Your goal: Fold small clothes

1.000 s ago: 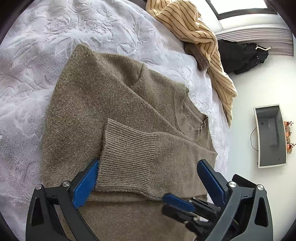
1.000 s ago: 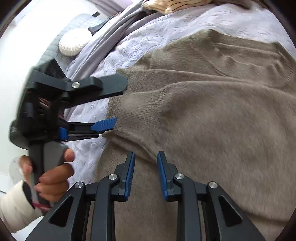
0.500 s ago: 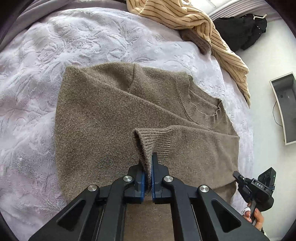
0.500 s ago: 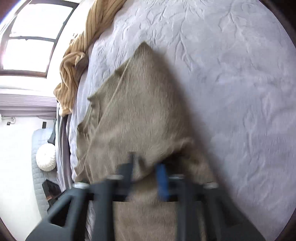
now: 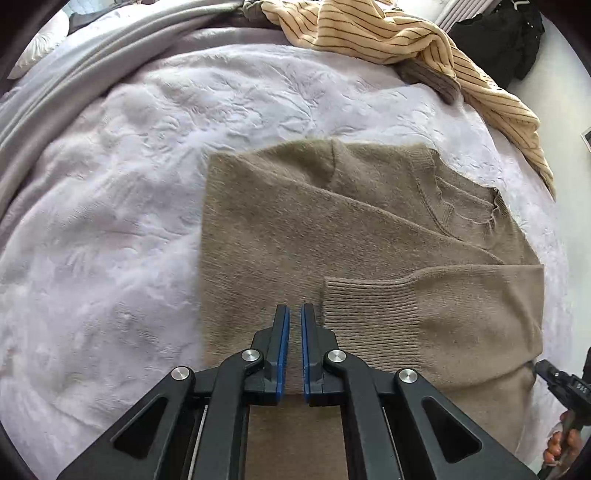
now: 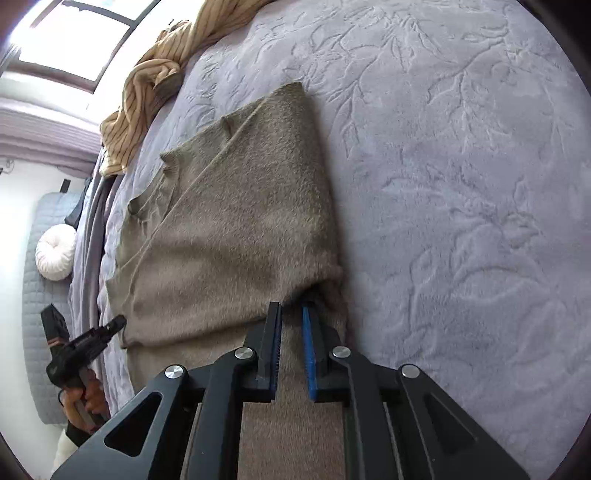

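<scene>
Left tongs (image 5: pixel 292 314) clenched empty over folded taupe knit sweater (image 5: pixel 332 236); right tongs (image 6: pixel 291 314) opening at its hem near bed (image 6: pixel 461 184) edge—grab both layers evenly w/ next pinch.

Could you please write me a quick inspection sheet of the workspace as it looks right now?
Surface: bed cover, pale lilac, embossed leaf pattern.
Job's things: taupe sweater lying flat, both sleeves folded across its body; ribbed cuff on top.
Clutter: striped yellow garment bunched at the far edge of the bed; dark clothing beyond it.
Grippers: left claw shut above the sweater with nothing between its jaws; right claw at the sweater's folded side edge, its jaws opening, with no fabric pinched.
Cables: nothing seen.
Surroundings: grey blanket along the bed's side, round white cushion, window.
</scene>
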Demonstrator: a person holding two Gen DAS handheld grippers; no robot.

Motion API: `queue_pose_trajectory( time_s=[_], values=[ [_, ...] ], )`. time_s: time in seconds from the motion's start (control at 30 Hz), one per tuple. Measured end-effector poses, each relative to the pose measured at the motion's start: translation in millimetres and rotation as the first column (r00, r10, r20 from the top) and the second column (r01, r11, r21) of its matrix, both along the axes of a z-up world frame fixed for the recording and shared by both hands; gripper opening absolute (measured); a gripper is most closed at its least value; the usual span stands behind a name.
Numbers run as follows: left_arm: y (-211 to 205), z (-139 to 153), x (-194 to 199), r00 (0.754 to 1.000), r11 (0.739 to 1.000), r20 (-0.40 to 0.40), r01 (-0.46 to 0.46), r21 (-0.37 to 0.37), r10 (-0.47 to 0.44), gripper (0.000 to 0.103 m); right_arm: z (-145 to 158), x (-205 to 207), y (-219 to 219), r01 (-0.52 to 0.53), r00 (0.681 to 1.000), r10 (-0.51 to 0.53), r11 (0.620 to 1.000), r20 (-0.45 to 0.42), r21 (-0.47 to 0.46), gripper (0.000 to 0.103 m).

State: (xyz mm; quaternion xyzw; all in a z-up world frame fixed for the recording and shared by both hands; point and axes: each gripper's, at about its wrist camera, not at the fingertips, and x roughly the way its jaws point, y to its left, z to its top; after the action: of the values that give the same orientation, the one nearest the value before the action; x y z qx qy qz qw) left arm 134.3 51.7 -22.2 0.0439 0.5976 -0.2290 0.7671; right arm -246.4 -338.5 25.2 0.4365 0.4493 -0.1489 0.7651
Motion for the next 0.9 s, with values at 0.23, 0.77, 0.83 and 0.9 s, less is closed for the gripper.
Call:
queue_pose_trajectory(
  time_s=[0.23, 0.77, 0.83, 0.9],
  values=[
    [-6, 15, -15, 0.998, 0.998, 0.003, 0.064, -0.029, -0.064, 0.006, -1, 5, -54, 0.096, 0.993, -0.100, 0.994, 0.069, 0.051, 0.054],
    [-54, -21, -40, 0.994, 0.991, 0.035, 0.101, 0.084, -0.105, 0.006, -5, 71, -52, -0.179, 0.974, 0.139, 0.955, -0.177, -0.235, 0.008],
    [-53, -19, -39, 0.995, 0.993, 0.027, 0.093, 0.079, -0.095, 0.006, -15, 68, -53, -0.174, 0.972, 0.126, 0.953, -0.198, -0.247, 0.009],
    [-50, -16, -38, 0.996, 0.993, 0.021, 0.087, 0.077, -0.089, 0.006, -10, 59, -55, -0.095, 0.984, 0.056, 0.968, -0.168, -0.231, 0.011]
  ],
)
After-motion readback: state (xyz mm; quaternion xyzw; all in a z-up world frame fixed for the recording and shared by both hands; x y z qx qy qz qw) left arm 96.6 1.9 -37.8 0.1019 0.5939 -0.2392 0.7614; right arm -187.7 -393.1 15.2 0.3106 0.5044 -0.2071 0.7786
